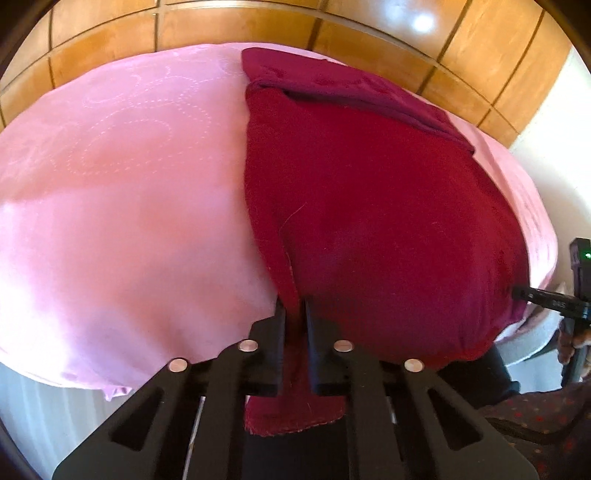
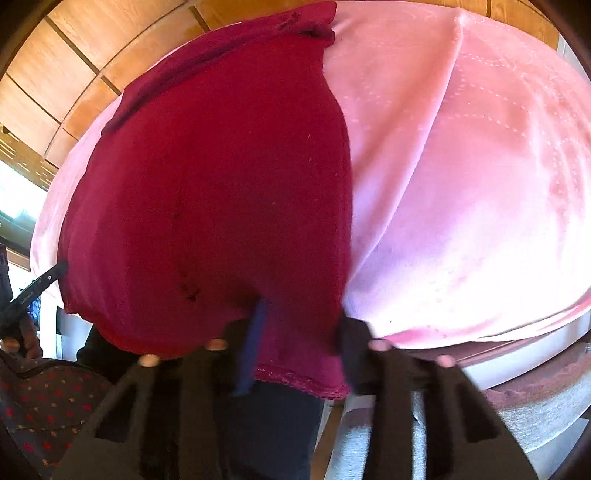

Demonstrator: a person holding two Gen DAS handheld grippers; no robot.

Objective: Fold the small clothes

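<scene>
A dark red knit garment [image 1: 369,203] [image 2: 221,184] lies spread on a pink bed cover [image 1: 129,203] [image 2: 461,184], its hem hanging over the near edge. A darker maroon part [image 1: 351,92] is folded across its far end. My left gripper [image 1: 295,306] is shut on the hem at the garment's left corner, with cloth hanging below the fingers. In the blurred right wrist view my right gripper [image 2: 301,314] has its jaws standing apart, with the hem's right corner between them. Each gripper also shows in the other's view: the right gripper [image 1: 546,299] and the left gripper [image 2: 40,284].
A wood-panelled wall [image 1: 258,26] stands behind the bed. The bed's near edge drops away just under both grippers. A person's dark dotted clothing [image 1: 535,417] [image 2: 44,398] and a hand [image 1: 572,339] are close below.
</scene>
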